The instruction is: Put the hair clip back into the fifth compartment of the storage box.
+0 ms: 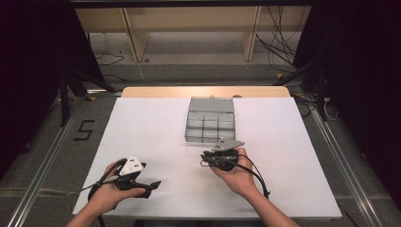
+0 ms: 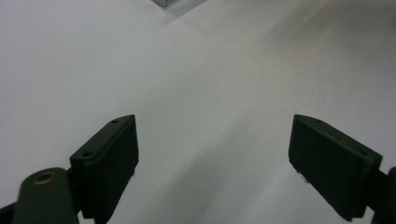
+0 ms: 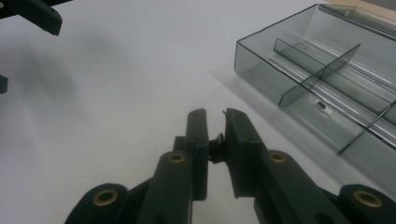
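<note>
One clear grey compartment box [image 1: 211, 120] with hinged lid open, two hand-held grippers, left gripper [image 1: 152, 185] and right gripper [image 1: 206, 158], two hands, one small dark object [image 3: 216, 143] between the right gripper's jaws, one white table surface [image 1: 151, 132]

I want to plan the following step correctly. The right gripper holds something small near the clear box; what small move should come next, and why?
Probably carry the right gripper forward over the nearest compartment of the clear box before opening. Its jaws are closed on a small dark item, too small to identify, and it is on the near side of the box wall, above the white table. The left gripper is open and apart.
</note>
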